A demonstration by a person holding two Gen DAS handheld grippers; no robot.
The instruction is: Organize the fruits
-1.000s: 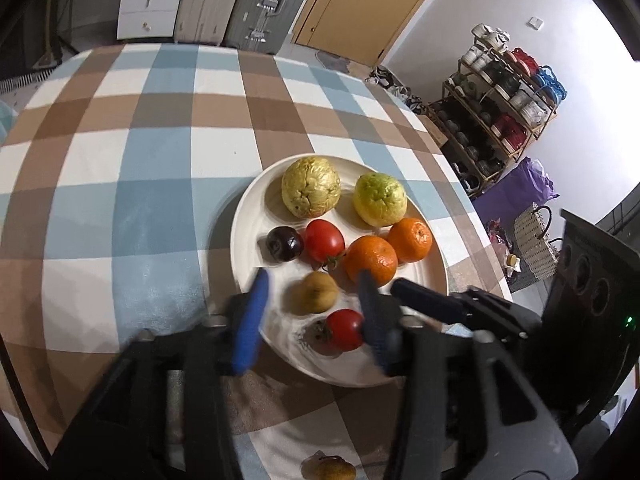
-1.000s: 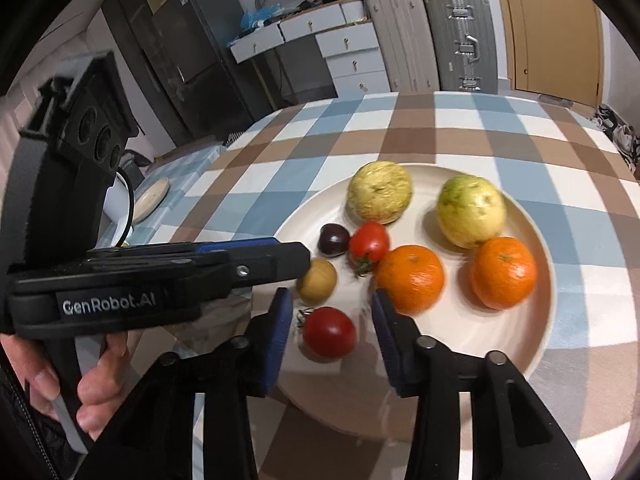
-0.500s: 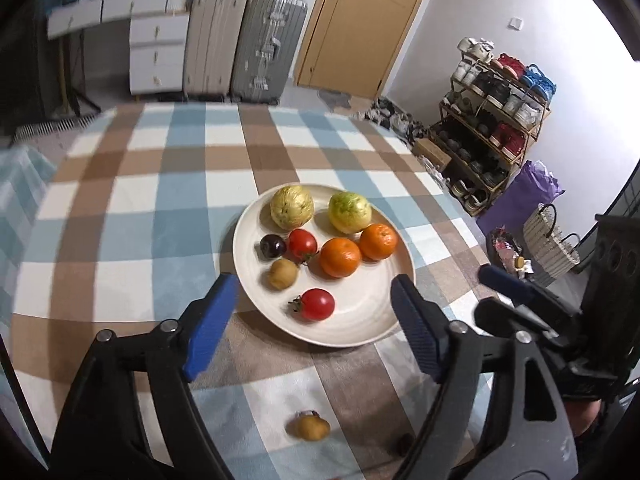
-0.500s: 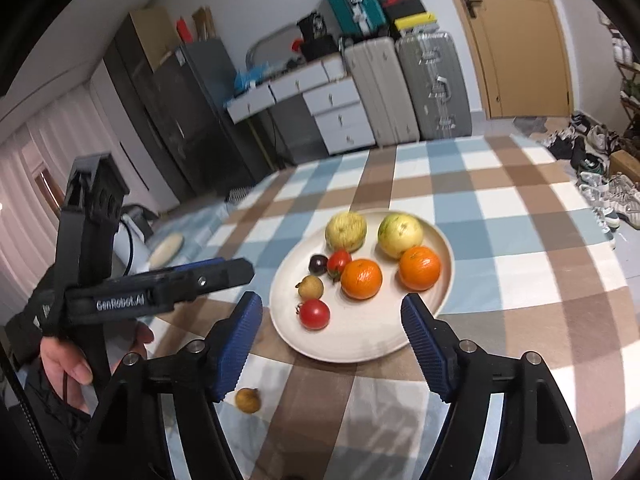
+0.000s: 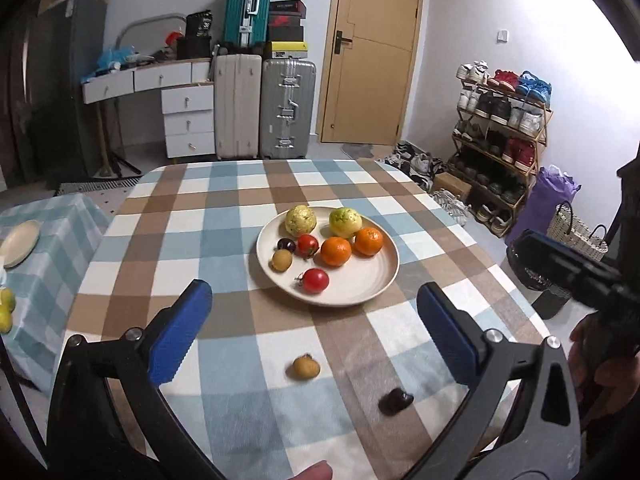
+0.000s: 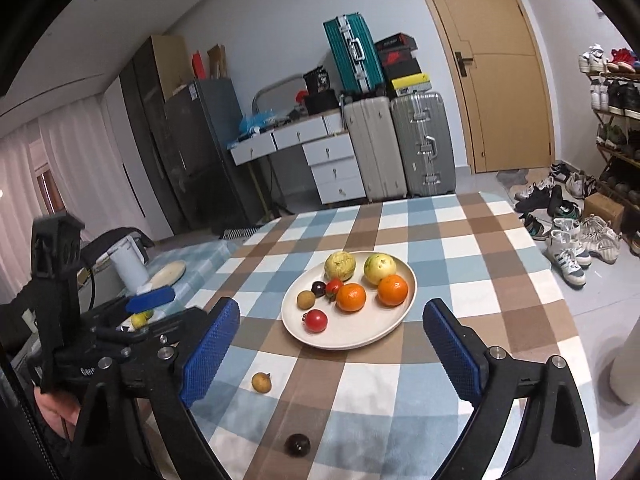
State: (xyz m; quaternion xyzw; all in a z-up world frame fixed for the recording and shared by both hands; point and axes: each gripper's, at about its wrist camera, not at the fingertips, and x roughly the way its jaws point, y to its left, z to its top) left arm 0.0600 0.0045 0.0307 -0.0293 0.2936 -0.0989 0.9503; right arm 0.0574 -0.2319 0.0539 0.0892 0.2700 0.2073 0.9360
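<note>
Both tools are held above the counter (image 5: 132,240) with nothing between their pads: the left tool (image 5: 314,328) stands wide apart, and the right tool (image 6: 332,344) is wide apart too.

The plate (image 5: 386,280) carries seven fruits. Two stay outside it, on the cloth on the near side of the plate: a small tan fruit (image 5: 306,367), close to the plate's near rim, and a dark fruit (image 5: 395,399), farther from the plate and nearer to the tools. In the right view the same two, tan (image 6: 261,382) and dark (image 6: 297,445), lie in front of the plate (image 6: 400,320).

I judge both fruits light and round, so they may roll on the cloth if one pad touches first. The dark one looks soft and its skin smooth, so strong pressure could bruise it. It seems best to take each fruit across its widest middle, with both pads low near the cloth, and to press only gently.
</note>
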